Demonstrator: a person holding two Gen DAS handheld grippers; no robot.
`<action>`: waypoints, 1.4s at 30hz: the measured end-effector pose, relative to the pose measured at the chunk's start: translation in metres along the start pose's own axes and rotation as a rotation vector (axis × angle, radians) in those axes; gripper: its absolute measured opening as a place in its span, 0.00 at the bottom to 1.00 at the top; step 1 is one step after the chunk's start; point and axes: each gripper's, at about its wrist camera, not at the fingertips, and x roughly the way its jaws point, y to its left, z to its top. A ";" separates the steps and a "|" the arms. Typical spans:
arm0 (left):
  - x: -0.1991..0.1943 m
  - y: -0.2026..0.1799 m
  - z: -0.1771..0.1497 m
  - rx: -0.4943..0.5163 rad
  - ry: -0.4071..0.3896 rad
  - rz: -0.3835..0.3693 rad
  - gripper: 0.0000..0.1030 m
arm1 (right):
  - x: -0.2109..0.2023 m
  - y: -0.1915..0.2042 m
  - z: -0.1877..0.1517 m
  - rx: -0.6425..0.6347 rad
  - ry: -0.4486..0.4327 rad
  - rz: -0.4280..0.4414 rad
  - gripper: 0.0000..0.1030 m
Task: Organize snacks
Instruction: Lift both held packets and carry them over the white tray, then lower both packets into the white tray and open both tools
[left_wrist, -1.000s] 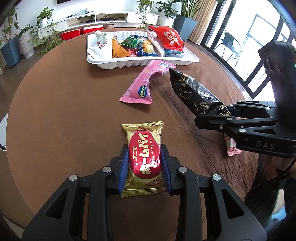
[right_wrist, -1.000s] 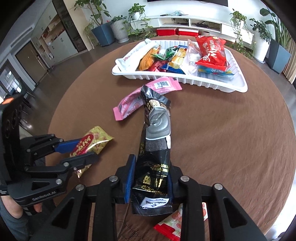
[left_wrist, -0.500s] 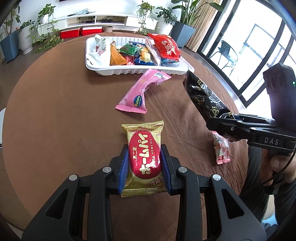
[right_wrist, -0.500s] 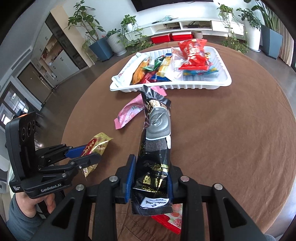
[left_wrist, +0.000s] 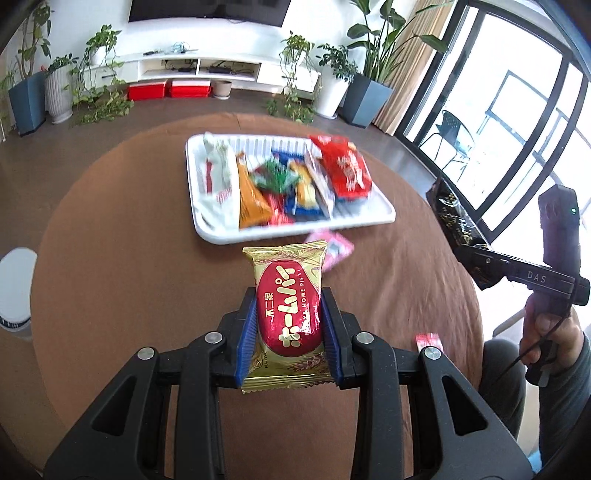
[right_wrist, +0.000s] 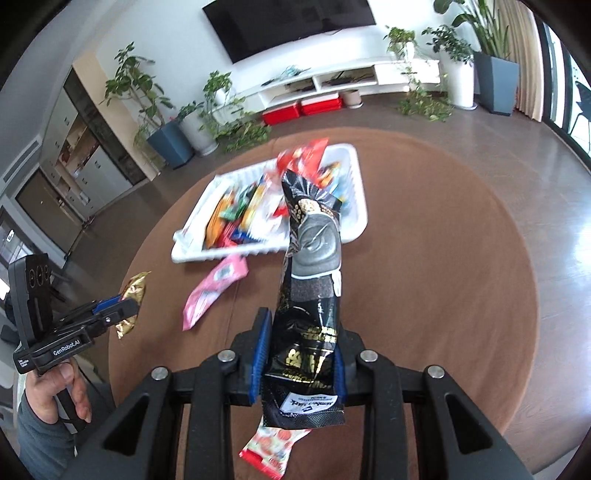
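My left gripper (left_wrist: 289, 325) is shut on a gold and red pie packet (left_wrist: 288, 306) and holds it above the brown round table, short of the white tray (left_wrist: 295, 230). My right gripper (right_wrist: 301, 354) is shut on a long black snack bag (right_wrist: 310, 295), held upright above the table. The tray (right_wrist: 360, 206) holds several snack packets. A pink packet (right_wrist: 214, 291) lies on the table just in front of the tray; it also shows in the left wrist view (left_wrist: 332, 251). The right gripper with its black bag (left_wrist: 458, 221) shows at the right of the left wrist view.
A small red and white packet (right_wrist: 273, 446) lies on the table near my right gripper; it shows in the left wrist view (left_wrist: 428, 341) too. A white round object (left_wrist: 14, 291) stands beside the table's left edge. Potted plants and a TV shelf stand beyond the table.
Both grippers have risen and tilted up with their packets held. The tray now sits lower and more centred in both views, and the room beyond has come into view.
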 end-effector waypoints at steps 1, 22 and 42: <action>-0.001 0.001 0.008 0.001 -0.012 0.002 0.29 | -0.003 -0.002 0.006 0.001 -0.012 -0.006 0.30; 0.079 0.015 0.158 -0.003 -0.030 0.007 0.29 | 0.088 0.072 0.132 -0.163 0.006 0.052 0.30; 0.162 0.033 0.147 -0.046 0.039 0.015 0.29 | 0.166 0.066 0.118 -0.124 0.149 0.015 0.31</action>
